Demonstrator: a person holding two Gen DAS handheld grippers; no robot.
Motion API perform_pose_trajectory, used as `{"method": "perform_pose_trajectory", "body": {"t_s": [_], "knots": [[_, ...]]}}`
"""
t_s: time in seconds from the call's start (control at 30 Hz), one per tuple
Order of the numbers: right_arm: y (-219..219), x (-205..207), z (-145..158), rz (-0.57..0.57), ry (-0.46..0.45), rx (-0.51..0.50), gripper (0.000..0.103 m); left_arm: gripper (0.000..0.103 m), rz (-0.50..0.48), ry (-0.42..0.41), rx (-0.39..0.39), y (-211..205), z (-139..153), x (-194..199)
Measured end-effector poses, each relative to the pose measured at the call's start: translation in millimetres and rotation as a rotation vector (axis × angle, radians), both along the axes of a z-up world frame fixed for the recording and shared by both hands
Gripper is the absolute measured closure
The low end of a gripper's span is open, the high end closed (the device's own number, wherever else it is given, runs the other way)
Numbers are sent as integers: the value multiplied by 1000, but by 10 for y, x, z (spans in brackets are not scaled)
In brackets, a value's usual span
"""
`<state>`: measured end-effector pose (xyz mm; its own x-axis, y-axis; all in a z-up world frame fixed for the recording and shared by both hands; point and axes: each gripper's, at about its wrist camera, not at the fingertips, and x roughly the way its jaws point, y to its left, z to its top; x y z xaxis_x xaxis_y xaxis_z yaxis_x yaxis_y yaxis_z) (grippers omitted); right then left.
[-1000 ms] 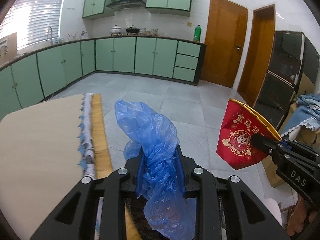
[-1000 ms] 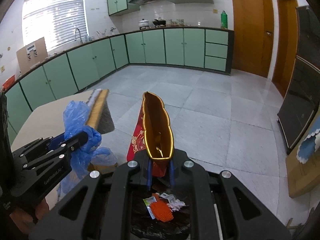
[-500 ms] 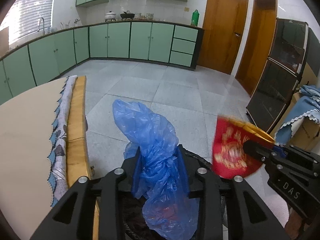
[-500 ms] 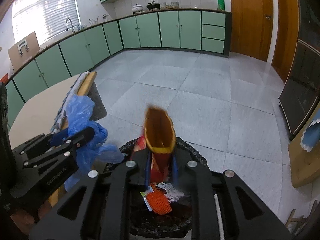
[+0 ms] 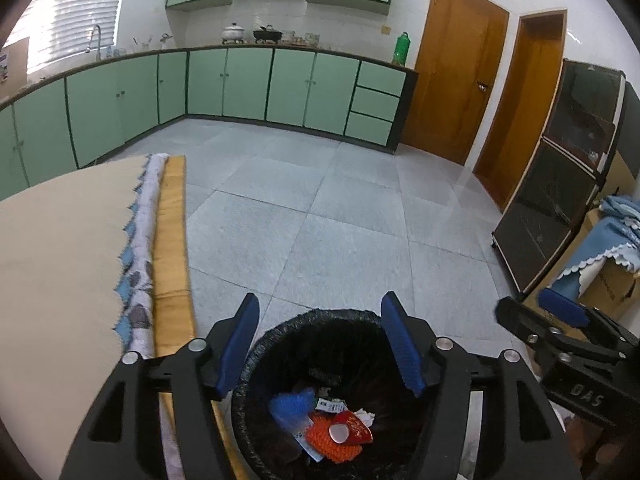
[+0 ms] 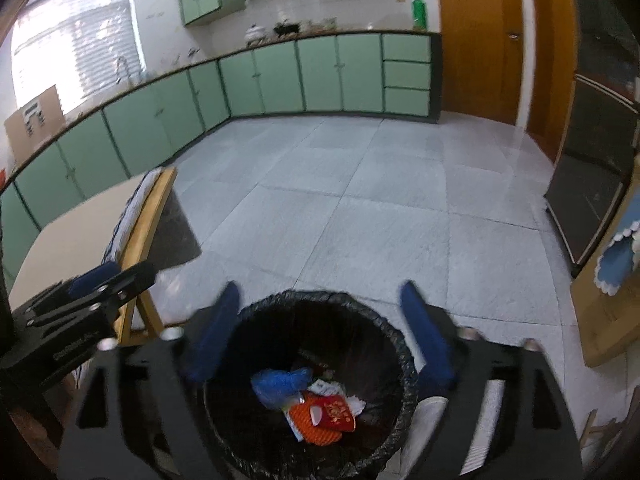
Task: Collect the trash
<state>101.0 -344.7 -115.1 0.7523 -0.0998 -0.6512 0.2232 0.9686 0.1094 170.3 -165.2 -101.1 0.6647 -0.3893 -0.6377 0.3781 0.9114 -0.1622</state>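
Note:
A round bin with a black liner point(image 5: 280, 328) point(image 6: 404, 356) stands on the floor right below both grippers. Inside lie a crumpled blue plastic bag point(image 5: 290, 402) point(image 6: 280, 386), a red paper cup with gold print point(image 5: 354, 432) point(image 6: 336, 414), an orange mesh piece point(image 5: 320, 436) and small wrappers. My left gripper point(image 5: 320, 344) is open and empty above the bin. My right gripper point(image 6: 320, 332) is open and empty above the bin; it also shows at the right of the left wrist view point(image 5: 532, 316).
A table with a beige cloth point(image 5: 60, 260) and a wooden edge point(image 5: 172, 248) is just left of the bin. A dark glass cabinet point(image 5: 560, 184) and a box under a blue cloth point(image 5: 608, 248) stand at the right. Green kitchen cabinets point(image 5: 240, 80) line the far walls.
Both grippers opened over the bin. The blue bag dropped from the left gripper and the red cup from the right gripper; both now lie in the bin.

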Motion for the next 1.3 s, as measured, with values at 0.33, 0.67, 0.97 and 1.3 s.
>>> {"method": "perform_pose_trajectory", "body": {"t_s": [0.33, 0.67, 0.97, 1.3], "knots": [[-50, -157, 218, -18, -40, 8, 6, 26, 57, -65, 25, 294, 330, -169], [264, -393, 568, 60, -73, -9, 5, 11, 97, -115, 41, 612, 686, -474], [450, -657, 827, 95, -91, 3, 5, 6, 136, -125, 30, 868, 880, -777], [679, -951, 1032, 142, -123, 1, 5, 6, 170, -133, 49, 1102, 994, -1158]]}}
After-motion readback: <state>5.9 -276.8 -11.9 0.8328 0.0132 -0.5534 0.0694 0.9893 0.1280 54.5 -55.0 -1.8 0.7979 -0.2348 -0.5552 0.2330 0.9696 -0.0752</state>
